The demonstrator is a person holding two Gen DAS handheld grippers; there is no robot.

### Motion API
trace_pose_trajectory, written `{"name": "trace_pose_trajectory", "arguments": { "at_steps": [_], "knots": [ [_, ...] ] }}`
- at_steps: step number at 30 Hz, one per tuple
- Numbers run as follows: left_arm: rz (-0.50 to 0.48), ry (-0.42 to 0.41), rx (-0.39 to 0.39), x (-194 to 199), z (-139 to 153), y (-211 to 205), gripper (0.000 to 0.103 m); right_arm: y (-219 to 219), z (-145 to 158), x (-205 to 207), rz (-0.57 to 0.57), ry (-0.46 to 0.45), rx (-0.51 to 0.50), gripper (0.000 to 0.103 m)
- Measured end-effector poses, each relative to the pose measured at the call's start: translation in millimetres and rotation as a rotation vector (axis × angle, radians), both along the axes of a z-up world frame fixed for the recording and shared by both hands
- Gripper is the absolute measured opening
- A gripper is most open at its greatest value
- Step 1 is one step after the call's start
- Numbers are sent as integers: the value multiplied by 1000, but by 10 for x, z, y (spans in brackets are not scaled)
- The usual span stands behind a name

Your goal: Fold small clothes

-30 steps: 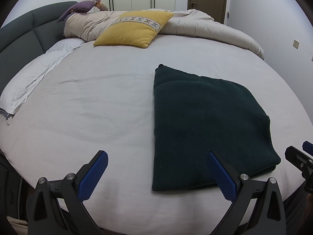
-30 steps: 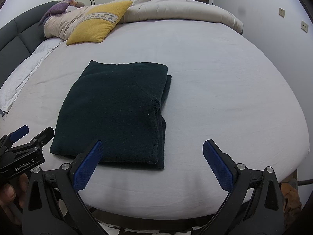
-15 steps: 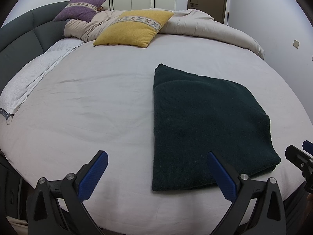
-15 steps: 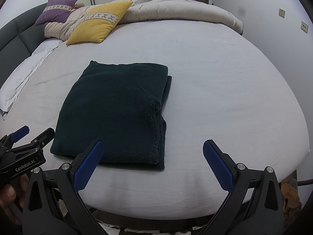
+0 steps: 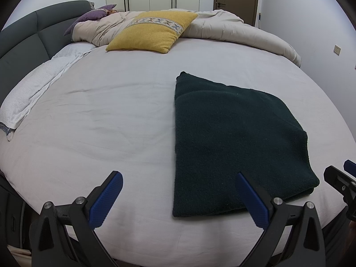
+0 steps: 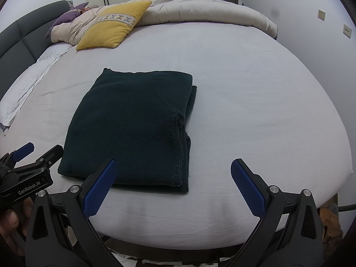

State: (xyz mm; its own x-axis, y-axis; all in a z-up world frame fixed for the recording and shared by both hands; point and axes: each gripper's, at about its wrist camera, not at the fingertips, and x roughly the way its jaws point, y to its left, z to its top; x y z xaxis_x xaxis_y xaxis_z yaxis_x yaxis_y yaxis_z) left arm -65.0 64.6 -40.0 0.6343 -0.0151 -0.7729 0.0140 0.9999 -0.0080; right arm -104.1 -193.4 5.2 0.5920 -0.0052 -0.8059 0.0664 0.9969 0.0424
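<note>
A dark green knitted garment [image 5: 233,138] lies folded into a flat rectangle on the bed sheet [image 5: 100,115], near the front edge. My left gripper [image 5: 178,191] hangs open over that edge, its right pad above the garment's near corner, holding nothing. In the right wrist view the same folded garment [image 6: 133,124] sits left of centre. My right gripper [image 6: 173,182] is open and empty, its left pad over the garment's near edge. The left gripper [image 6: 26,166] shows at the lower left, held by a hand [image 6: 11,220].
A yellow pillow [image 5: 153,33] and a purple pillow [image 5: 93,16] rest on a rolled beige duvet [image 5: 233,31] at the far side. A dark padded headboard [image 5: 22,37] curves along the left, with a white towel [image 5: 29,93] beside it. Wall sockets [image 6: 347,30] are on the right.
The purple pillow at the far side has shifted and now lies crumpled against the duvet. Both grippers and the folded garment have stayed where they were.
</note>
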Motion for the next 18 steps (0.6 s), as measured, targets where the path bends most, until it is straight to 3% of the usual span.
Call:
{"name": "trace_pose_trajectory", "arguments": {
  "at_steps": [18],
  "knots": [
    [-9,13,-18,1,7,69,103,29,0,-23,2,3,0,103]
  ]
}}
